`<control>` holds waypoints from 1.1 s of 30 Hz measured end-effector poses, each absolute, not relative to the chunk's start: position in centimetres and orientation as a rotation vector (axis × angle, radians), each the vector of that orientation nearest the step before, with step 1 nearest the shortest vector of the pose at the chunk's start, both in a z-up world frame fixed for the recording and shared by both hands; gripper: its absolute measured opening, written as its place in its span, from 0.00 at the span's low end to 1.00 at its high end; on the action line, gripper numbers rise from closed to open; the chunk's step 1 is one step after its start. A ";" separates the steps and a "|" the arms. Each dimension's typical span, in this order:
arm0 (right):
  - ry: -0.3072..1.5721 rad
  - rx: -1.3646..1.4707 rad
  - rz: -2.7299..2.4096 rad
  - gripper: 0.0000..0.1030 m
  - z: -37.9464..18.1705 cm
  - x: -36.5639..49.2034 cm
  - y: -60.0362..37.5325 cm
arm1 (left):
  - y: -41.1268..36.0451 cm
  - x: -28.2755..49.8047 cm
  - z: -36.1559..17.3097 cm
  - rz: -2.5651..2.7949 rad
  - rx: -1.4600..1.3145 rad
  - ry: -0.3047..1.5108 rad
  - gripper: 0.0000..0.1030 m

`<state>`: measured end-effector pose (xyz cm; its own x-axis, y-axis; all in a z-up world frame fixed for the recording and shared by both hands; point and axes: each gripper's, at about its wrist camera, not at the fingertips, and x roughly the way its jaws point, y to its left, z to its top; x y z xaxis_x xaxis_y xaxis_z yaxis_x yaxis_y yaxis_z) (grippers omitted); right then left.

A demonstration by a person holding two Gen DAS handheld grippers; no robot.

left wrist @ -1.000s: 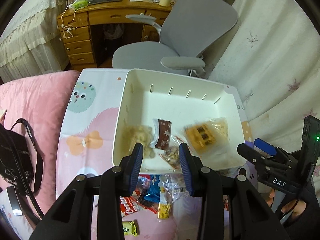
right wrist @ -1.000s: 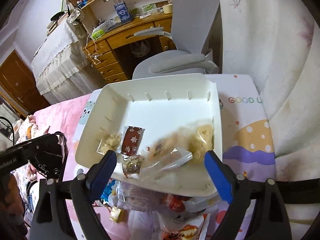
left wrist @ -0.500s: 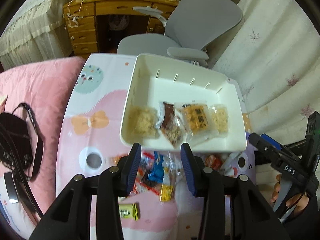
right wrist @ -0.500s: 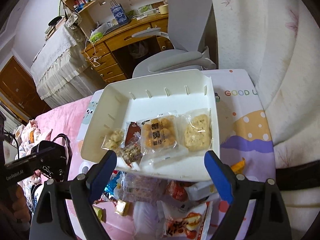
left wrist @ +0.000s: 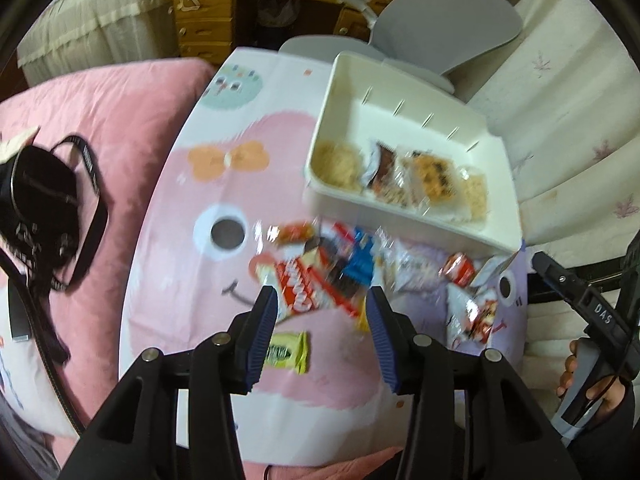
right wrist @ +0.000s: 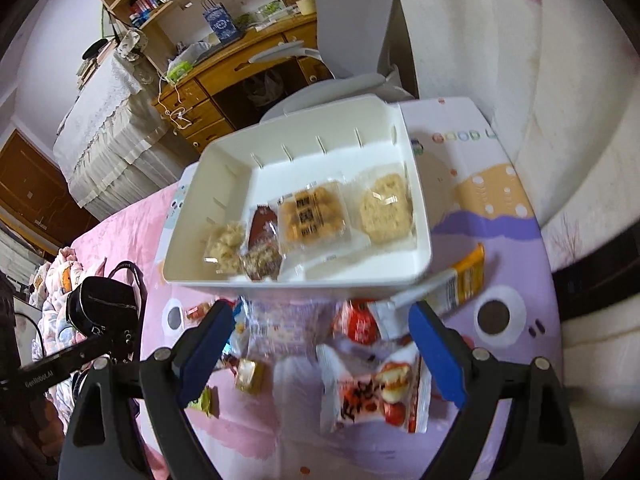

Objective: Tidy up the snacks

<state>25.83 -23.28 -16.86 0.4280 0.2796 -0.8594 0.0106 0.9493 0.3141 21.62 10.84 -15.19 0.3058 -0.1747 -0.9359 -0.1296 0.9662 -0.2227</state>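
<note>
A white bin (left wrist: 404, 220) (right wrist: 304, 278) stands on a cartoon-print mat and holds several wrapped snacks in a row, among them an orange biscuit pack (right wrist: 312, 216) and a pale rice cracker (right wrist: 386, 208). Loose snacks lie in a pile in front of the bin: a red cookie pack (left wrist: 304, 288), a yellow-green candy (left wrist: 286, 352), a red-and-white pack (right wrist: 374, 392). My left gripper (left wrist: 320, 312) is open and empty above the pile's near edge. My right gripper (right wrist: 320, 344) is wide open and empty above the pile.
A black camera bag (left wrist: 36, 200) lies on the pink bedding at the left. A grey office chair (right wrist: 352, 32) and a wooden desk (right wrist: 224, 76) stand behind the mat. An orange snack bar (right wrist: 464, 276) leans by the bin's right corner.
Both grippers have drawn back from the bin toward the loose pile. The orange biscuit pack dropped into the bin and now lies flat in the row.
</note>
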 end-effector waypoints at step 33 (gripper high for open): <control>1.402 0.245 0.051 0.91 -28.5 21.9 -23.9 | 12.5 17.7 -29.2 0.118 -0.354 1.490 0.64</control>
